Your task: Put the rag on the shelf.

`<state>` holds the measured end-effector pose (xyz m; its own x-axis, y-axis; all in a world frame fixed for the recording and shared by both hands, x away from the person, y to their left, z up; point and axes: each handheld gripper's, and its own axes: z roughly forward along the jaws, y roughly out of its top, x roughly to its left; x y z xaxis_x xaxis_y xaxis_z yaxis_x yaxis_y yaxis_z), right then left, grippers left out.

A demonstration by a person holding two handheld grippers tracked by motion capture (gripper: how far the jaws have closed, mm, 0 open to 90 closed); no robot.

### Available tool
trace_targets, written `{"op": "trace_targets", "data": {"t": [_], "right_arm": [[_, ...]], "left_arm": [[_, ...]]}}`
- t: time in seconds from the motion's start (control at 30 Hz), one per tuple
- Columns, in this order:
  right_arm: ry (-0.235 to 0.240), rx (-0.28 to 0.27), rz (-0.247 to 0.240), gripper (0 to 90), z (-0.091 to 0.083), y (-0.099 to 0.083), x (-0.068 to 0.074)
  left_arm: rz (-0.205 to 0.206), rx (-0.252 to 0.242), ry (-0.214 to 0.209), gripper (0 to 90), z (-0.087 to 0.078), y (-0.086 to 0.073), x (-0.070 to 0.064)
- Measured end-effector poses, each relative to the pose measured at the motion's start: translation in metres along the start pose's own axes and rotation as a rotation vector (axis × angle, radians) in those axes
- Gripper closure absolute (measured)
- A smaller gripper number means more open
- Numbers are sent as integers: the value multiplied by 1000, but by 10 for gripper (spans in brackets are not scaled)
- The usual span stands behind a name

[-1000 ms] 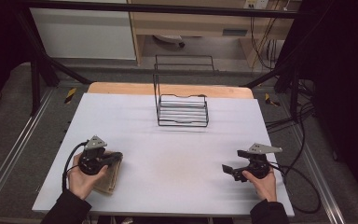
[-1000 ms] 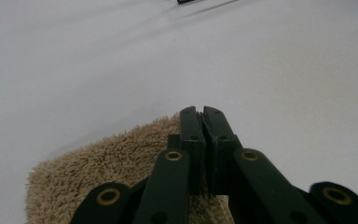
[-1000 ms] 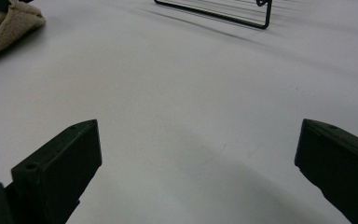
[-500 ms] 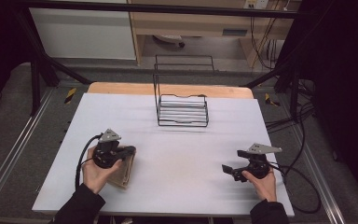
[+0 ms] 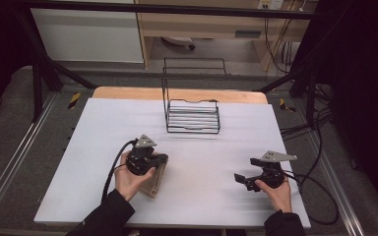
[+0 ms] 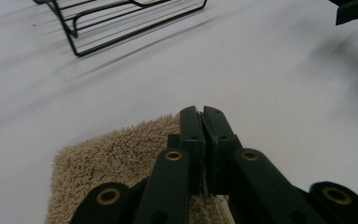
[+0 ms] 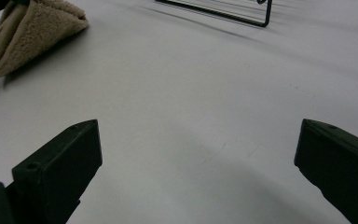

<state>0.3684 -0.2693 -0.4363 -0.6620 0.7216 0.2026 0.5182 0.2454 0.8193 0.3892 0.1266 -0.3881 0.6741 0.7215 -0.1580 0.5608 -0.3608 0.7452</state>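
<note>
A folded beige towel (image 5: 155, 183) hangs under my left gripper (image 5: 161, 159), left of the table's middle. The left gripper view shows that gripper (image 6: 204, 116) with its jaws pressed together over the towel (image 6: 116, 161), shut on its upper edge. My right gripper (image 5: 239, 178) rests near the front right of the white table, jaws pointing left. In its own view the right gripper (image 7: 196, 149) stands wide open with nothing but bare table between the jaws. The towel (image 7: 32, 28) is far off at the upper left there, one end raised.
A black wire rack (image 5: 193, 117) stands at the back centre of the white table (image 5: 103, 128); it also shows as the rack (image 6: 121, 18) and the rack (image 7: 223, 9). Cables trail from both grippers. The table's front edge lies close to both hands.
My left gripper has moved right and slightly forward, bringing the towel from the front left toward the middle. The right gripper has stayed put.
</note>
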Motion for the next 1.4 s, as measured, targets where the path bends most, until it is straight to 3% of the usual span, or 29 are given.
{"op": "trace_targets", "data": {"t": [0.47, 0.8, 0.87, 1.0, 1.17, 1.2, 1.3, 1.4], "right_arm": [[2, 3, -3, 13, 1, 0, 0], [-1, 12, -8, 13, 2, 0, 0], [-3, 7, -5, 13, 2, 0, 1], [-7, 6, -9, 13, 2, -1, 1], [-9, 6, -4, 14, 3, -1, 1], [-9, 7, 1, 14, 3, -1, 2], [-9, 5, 4, 14, 3, -1, 2], [-11, 5, 4, 14, 3, 0, 3]], "left_arm": [[24, 24, -42, 869, 58, 17, -35], [49, 46, -57, 840, 83, 8, -34], [72, 51, -66, 782, 81, 8, -32], [91, 52, -85, 566, 68, 12, -28], [130, 62, -58, 370, 38, 14, -13], [130, 62, -58, 342, 38, 14, -13], [122, 76, -21, 261, 16, 7, 7], [93, 80, -5, 241, 2, -5, 23]]}}
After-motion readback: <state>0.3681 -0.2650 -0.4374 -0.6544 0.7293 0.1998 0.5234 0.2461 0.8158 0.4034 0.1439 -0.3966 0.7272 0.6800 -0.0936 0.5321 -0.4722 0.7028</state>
